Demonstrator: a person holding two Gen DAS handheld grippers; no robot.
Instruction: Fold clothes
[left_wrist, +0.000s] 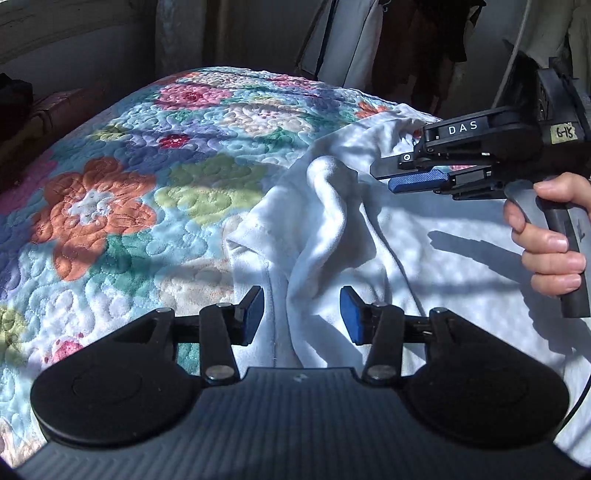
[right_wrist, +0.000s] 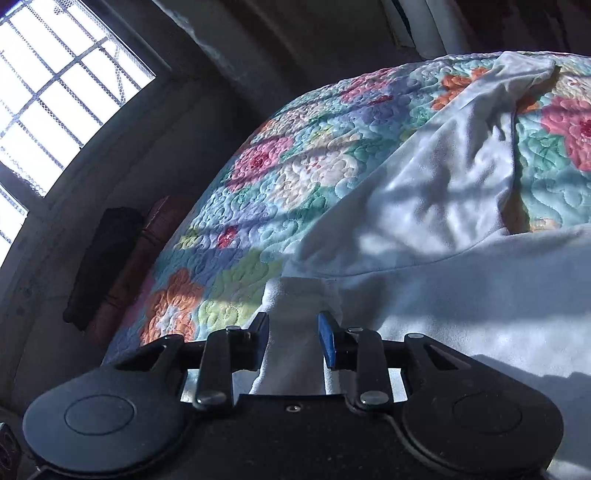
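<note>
A white garment (left_wrist: 388, 258) lies rumpled on a floral quilted bed, with a raised fold (left_wrist: 327, 177) near its middle. My left gripper (left_wrist: 302, 314) hovers open just above the garment's left edge, and nothing sits between its blue pads. A hand holds my right gripper (left_wrist: 393, 177) over the garment at the upper right, pointing left. In the right wrist view, the right gripper (right_wrist: 292, 341) has a bunched strip of the white garment (right_wrist: 295, 317) filling the narrow gap between its pads. One sleeve (right_wrist: 461, 158) stretches away across the quilt.
The floral quilt (left_wrist: 110, 206) covers the bed to the left and far side. A dark bundle and a brown headboard (right_wrist: 122, 266) stand at the bed's edge below a barred window (right_wrist: 55, 92). Hanging clothes and a wall (left_wrist: 406, 44) lie behind the bed.
</note>
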